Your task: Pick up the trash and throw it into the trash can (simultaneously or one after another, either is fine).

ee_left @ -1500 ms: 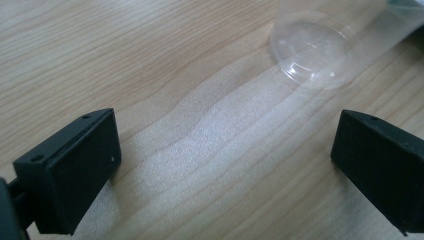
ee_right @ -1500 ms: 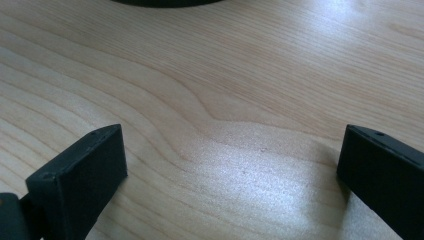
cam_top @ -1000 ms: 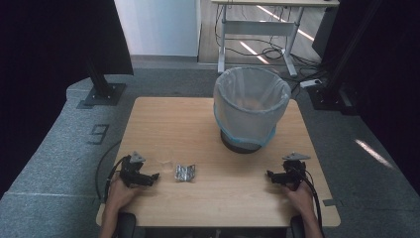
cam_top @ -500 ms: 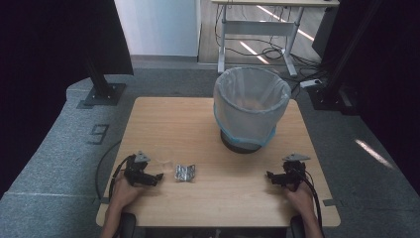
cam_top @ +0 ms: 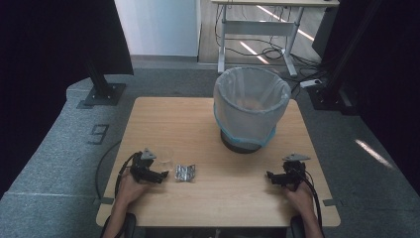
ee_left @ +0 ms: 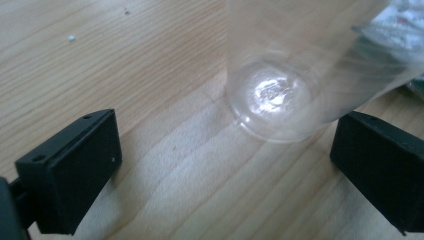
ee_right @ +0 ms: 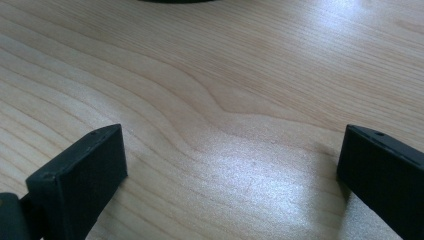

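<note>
Left tool (ee_left: 225, 165) spread near clear cup (ee_left: 300, 75) (right tool (ee_right: 230, 170) spread too)

Wooden table (cam_top: 208, 124) on grey carpet (cam_top: 59, 148), dark curtains (cam_top: 44, 49).

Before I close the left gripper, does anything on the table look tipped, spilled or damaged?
Nothing stands out. The clear cup stands upright on the table ahead of the open left gripper, nothing spilled. The crumpled foil wrapper lies beside it, and the lined bin stands upright.

Soft overhead light, dark surroundings, glare on blurred clear cup (ee_left: 280, 100).
</note>
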Demonstrator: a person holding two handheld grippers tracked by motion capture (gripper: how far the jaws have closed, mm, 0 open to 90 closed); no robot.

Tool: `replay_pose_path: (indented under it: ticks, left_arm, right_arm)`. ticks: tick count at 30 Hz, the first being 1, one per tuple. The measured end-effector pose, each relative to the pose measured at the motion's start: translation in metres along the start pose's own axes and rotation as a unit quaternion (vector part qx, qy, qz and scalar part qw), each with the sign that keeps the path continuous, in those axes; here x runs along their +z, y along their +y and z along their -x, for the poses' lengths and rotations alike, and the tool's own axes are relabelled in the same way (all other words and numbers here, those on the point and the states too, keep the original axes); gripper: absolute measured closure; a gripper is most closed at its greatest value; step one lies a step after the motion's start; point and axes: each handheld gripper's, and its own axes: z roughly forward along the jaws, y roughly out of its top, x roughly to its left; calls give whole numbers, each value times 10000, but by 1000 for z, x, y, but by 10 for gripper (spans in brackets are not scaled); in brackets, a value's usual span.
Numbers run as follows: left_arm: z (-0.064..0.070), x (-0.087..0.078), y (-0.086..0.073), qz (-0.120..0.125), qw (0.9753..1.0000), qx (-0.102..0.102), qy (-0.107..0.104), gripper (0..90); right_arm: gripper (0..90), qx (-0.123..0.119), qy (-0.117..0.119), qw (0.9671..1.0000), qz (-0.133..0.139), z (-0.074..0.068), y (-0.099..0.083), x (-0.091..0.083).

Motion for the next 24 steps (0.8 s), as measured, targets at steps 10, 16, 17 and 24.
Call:
replay_pose_path:
  ticks: [10,16,17,24]
  left_arm:
    - [5,6,8,160,9998,78,-72,61]
    - [6,6,14,345,9993,93,-97,132]
    - [6,6,14,380,9992,76,-108,142]
    - [7,7,19,454,9987,71,-200,193]
  right_arm:
    - [0,0,0,10000,0,0,0,0]
    - [0,-1,0,10000,0,0,0,0]
    - [0,-1,-1,10000,0,0,0,0]
    - [0,-2,-2,10000,0,0,0,0]
